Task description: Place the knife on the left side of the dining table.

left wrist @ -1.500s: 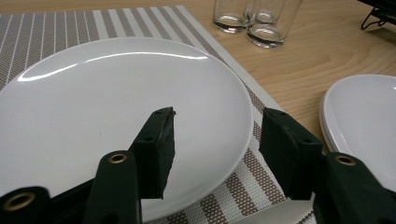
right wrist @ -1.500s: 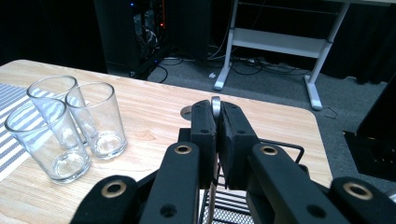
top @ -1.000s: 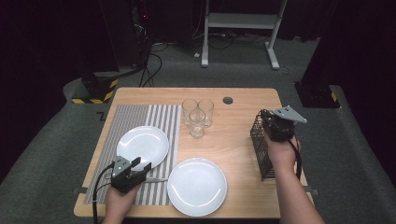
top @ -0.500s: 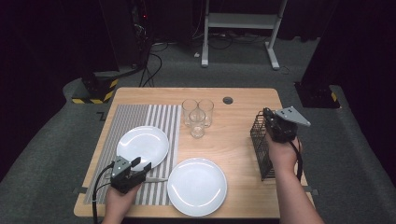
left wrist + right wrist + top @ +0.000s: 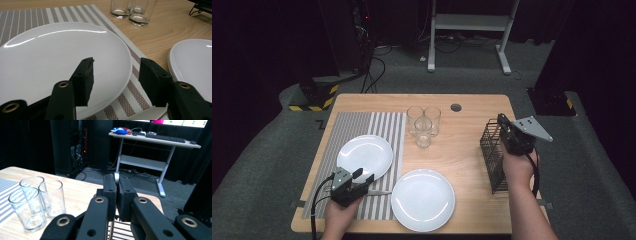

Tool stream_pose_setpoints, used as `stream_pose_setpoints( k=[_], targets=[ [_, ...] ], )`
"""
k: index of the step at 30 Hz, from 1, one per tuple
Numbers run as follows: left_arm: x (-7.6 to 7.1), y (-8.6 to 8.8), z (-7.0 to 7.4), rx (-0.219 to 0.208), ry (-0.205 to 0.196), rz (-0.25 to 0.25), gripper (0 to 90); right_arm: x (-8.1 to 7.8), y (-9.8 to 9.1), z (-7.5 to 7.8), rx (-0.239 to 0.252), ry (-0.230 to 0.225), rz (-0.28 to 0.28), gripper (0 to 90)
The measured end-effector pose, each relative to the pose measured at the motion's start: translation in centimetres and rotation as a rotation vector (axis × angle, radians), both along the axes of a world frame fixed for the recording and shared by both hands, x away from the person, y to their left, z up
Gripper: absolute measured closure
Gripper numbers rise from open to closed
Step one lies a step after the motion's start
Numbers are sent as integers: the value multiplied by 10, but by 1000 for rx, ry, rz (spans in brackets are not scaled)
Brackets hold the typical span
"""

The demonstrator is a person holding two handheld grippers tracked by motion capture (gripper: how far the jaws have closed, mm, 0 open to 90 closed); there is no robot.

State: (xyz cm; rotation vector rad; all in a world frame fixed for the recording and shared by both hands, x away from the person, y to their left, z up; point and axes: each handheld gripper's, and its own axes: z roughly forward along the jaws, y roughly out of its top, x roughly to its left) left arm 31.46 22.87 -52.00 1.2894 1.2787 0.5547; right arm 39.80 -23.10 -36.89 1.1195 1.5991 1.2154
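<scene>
My left gripper (image 5: 363, 176) (image 5: 117, 61) hangs open low over the near rim of a white plate (image 5: 364, 157) (image 5: 50, 55) on the striped placemat (image 5: 384, 130). Nothing is between its jaws. A knife (image 5: 379, 192) (image 5: 147, 115) lies on the mat just beside it. My right gripper (image 5: 502, 122) (image 5: 116, 178) is held over the black wire caddy (image 5: 492, 160). Its jaws are shut on a thin metal utensil (image 5: 116, 176), whose lower part runs down into the caddy. What kind of utensil it is I cannot tell.
A second white plate (image 5: 423, 199) (image 5: 192, 67) lies on the bare wood near the front edge. Three clear glasses (image 5: 423, 125) (image 5: 35, 200) stand together at the table's middle back. A round cable hole (image 5: 456, 107) is behind them.
</scene>
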Motion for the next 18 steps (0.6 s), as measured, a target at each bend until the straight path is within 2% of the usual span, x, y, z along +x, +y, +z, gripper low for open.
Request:
stream_pose_setpoints(
  k=[10,18],
  targets=[
    [0,2,-2,-15,3,-1,456,-3,-3,3,35,-43,-7,866],
    [0,0,-2,-6,-1,-6,455,-4,-3,6,26,-58,-11,867]
  ],
)
